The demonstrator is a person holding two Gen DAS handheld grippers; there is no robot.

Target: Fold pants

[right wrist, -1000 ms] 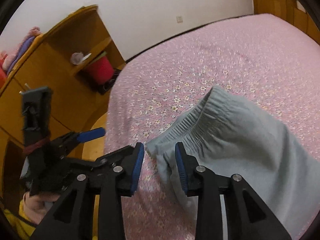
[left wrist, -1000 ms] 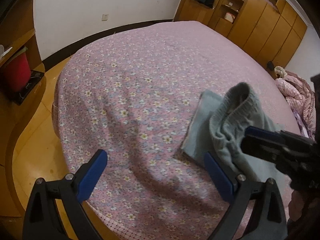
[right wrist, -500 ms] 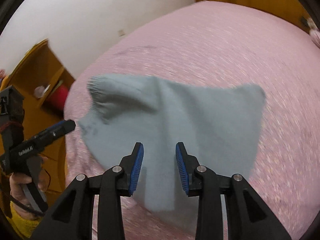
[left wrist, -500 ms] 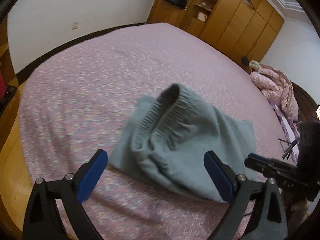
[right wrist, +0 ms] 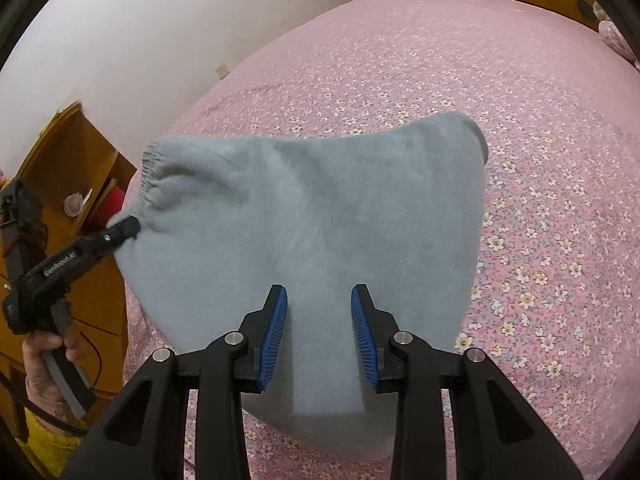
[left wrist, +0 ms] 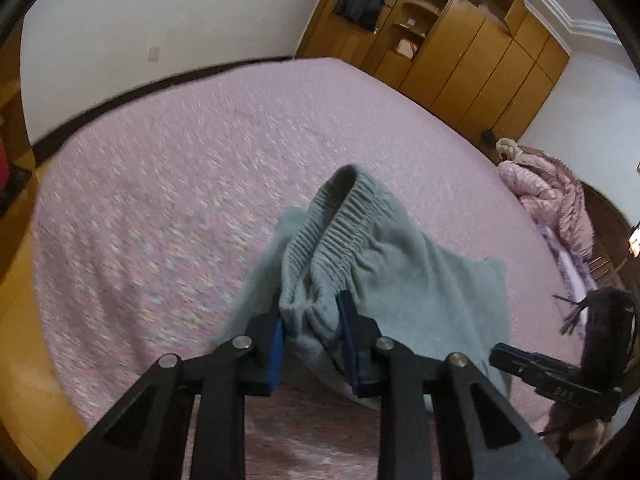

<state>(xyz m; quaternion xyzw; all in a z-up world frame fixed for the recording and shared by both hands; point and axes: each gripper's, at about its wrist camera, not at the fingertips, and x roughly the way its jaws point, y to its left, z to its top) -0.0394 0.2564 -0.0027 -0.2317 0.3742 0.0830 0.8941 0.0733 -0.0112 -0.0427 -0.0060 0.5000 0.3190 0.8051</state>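
Observation:
Grey-blue pants lie on the pink flowered bed, their ribbed waistband bunched up towards me. My left gripper is closing its jaws, and the blue pads press on a fold of that waistband. From the right wrist view the left gripper pinches the waistband corner and lifts the pants at the left. My right gripper hovers over the smooth body of the pants, its pads apart and the cloth lying flat behind the gap. The left wrist view shows the right gripper at the pants' right edge.
A wooden wardrobe lines the far wall. A pink quilted coat lies at the bed's right side. Left of the bed stands a wooden shelf unit holding a red object. A hand grips the left gripper's handle.
The left gripper moved over the pants and went from wide open to clamped on the waistband. The right gripper swung off the waistband corner to above the pants' body.

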